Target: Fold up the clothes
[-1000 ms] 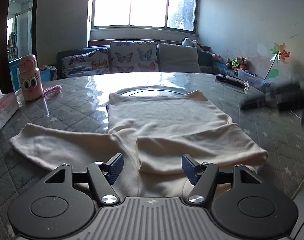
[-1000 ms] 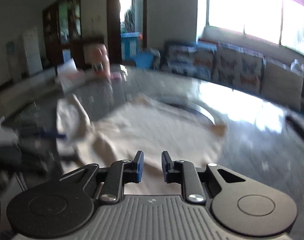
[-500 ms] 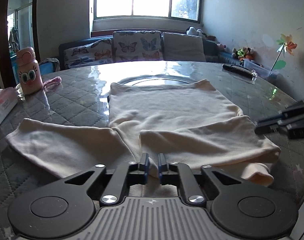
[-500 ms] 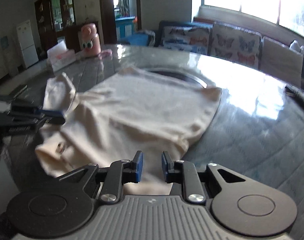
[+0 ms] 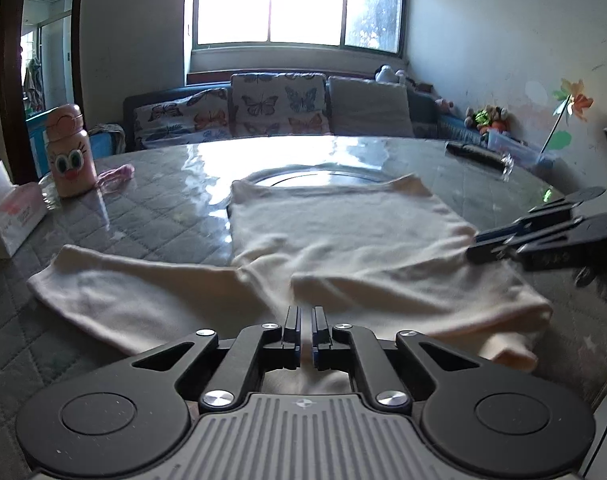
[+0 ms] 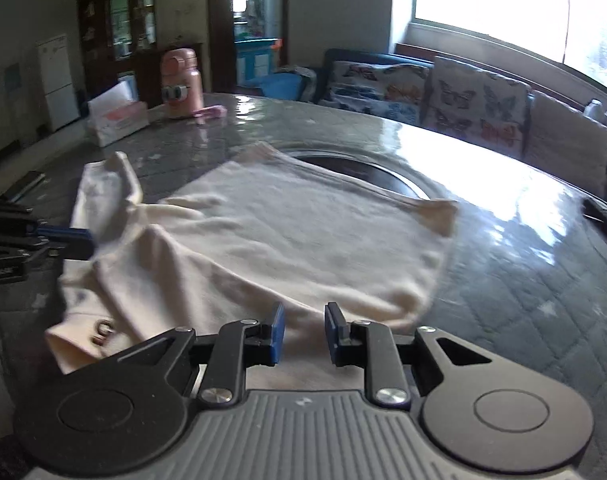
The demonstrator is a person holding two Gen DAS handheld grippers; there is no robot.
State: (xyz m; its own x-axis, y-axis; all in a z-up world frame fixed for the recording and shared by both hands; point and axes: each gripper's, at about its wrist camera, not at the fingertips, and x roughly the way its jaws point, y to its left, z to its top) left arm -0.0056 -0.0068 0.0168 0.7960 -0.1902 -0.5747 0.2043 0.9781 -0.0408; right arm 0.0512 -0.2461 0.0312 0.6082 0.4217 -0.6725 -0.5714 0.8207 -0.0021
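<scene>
On the quilted grey table [image 5: 151, 200], my cream long-sleeved shirt [image 5: 343, 236] runs hem-far, collar-near; left gripper [image 5: 306, 320] pinches it, right gripper [image 6: 302, 322] narrowly parted.

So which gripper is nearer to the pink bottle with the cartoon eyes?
Left. The left gripper sits at the shirt's near edge, on the pink bottle's side. The right gripper is at the shirt's opposite side, with the garment between.

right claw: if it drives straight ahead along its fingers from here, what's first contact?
Most likely the cream shirt: the right claw is open, low over the near hem, with cloth spread directly ahead. Beyond it lies the table, then the sofa cushions. Height above the cloth is unclear.
</scene>
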